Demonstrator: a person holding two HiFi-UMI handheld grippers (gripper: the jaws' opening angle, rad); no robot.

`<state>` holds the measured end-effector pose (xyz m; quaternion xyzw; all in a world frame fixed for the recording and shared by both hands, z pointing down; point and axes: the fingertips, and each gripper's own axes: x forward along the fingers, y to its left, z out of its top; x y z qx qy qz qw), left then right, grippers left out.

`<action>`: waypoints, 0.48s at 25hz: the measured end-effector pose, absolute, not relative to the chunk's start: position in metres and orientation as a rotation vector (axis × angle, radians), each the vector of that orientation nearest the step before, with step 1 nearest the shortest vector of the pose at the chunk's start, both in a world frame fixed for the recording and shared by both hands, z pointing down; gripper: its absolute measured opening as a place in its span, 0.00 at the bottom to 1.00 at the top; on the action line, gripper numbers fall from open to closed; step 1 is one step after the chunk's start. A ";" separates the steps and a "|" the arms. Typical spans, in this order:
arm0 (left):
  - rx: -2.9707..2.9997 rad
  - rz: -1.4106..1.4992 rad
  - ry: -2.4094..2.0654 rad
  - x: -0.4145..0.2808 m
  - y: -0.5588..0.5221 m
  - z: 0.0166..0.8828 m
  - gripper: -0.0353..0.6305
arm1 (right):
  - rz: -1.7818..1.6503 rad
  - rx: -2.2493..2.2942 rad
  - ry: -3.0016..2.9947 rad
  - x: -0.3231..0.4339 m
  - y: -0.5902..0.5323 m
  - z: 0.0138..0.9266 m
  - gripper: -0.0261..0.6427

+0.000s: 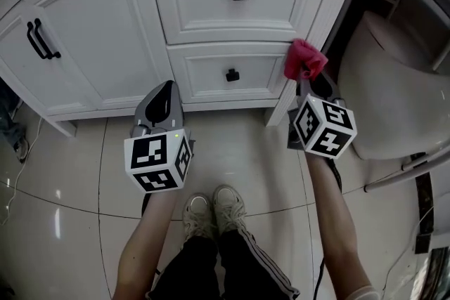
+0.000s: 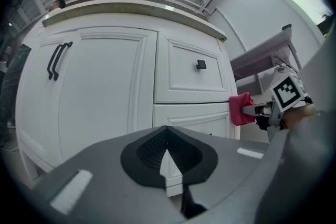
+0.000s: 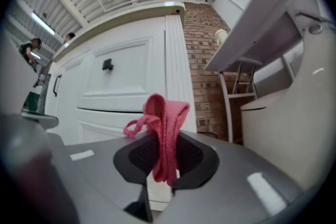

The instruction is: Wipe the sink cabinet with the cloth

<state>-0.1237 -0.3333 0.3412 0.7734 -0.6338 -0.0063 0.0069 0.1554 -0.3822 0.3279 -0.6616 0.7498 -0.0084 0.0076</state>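
Observation:
The white sink cabinet [image 1: 91, 46] fills the top of the head view, with a door on black handles and two drawers with black knobs. A pink cloth [image 1: 304, 60] is bunched in my right gripper [image 1: 308, 78], which is shut on it. The cloth sits at the cabinet's right corner post, level with the lower drawer. In the right gripper view the cloth [image 3: 164, 118] stands up between the pads of the right gripper [image 3: 164, 150]. My left gripper [image 1: 167, 89] hangs shut and empty in front of the lower drawer, apart from the cabinet. From the left gripper view the cloth [image 2: 240, 108] shows at the right.
A white rounded fixture [image 1: 394, 81] stands right of the cabinet, with a narrow gap and a brick wall [image 3: 202, 60] between them. The person's shoes [image 1: 214, 211] rest on the glossy tile floor below the grippers. Cables [image 1: 21, 144] lie at the left edge.

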 end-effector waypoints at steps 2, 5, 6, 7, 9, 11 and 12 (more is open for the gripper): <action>2.409 -0.029 -1.997 -0.125 -0.333 0.345 0.06 | -0.045 -1.884 2.407 0.109 -0.364 0.326 0.13; 2.364 -0.026 -2.036 -0.139 -0.329 0.357 0.06 | -0.104 -1.575 2.585 0.012 -0.346 0.343 0.13; 2.344 -0.023 -2.057 -0.146 -0.327 0.362 0.06 | -0.114 -1.490 2.659 -0.021 -0.342 0.355 0.13; 2.321 -0.019 -2.082 -0.155 -0.325 0.366 0.06 | -0.105 -1.424 2.741 -0.052 -0.338 0.369 0.13; 2.269 -0.013 -2.136 -0.174 -0.322 0.375 0.06 | -0.030 -1.340 2.895 -0.105 -0.335 0.398 0.13; 2.219 -0.005 -2.168 -0.191 -0.321 0.387 0.06 | 0.027 -1.315 2.956 -0.137 -0.341 0.414 0.13; 2.203 0.006 -2.168 -0.196 -0.321 0.394 0.06 | 0.029 -1.334 2.943 -0.142 -0.349 0.417 0.13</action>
